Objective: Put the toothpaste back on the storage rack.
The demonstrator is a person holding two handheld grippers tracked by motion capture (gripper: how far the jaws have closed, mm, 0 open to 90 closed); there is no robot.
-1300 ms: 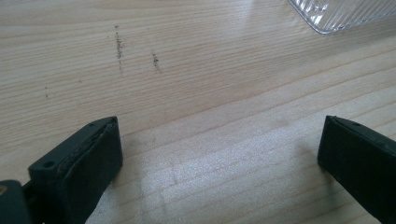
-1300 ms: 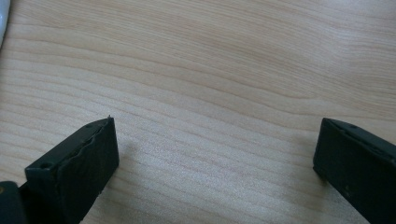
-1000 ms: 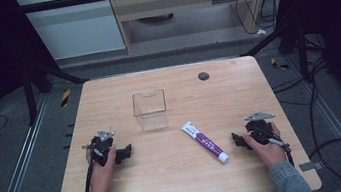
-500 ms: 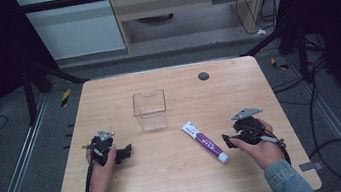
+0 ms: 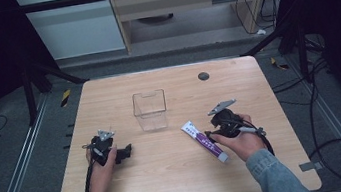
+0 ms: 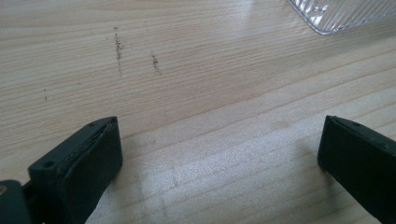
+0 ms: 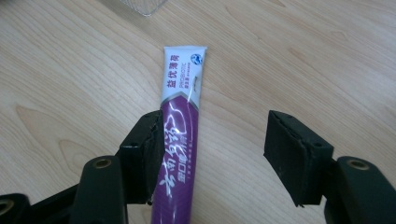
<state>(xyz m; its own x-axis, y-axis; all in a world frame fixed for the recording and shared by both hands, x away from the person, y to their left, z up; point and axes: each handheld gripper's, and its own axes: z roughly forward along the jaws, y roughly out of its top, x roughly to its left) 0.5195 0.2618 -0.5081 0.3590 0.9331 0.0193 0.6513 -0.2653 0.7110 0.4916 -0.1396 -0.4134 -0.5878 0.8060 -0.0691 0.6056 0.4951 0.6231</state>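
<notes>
jaws just closing astride the glossy purple-white toothpaste tube (image 7: 180, 135)

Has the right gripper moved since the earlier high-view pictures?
Yes. The right gripper has shifted leftward from near the table's right edge to the purple toothpaste tube. Its jaws have been closing, with the tube between them but not yet pressed.

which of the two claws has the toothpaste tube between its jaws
The right claw: the purple toothpaste tube lies between its closing jaws, not yet pinched. The left claw stands open over bare table.
</notes>
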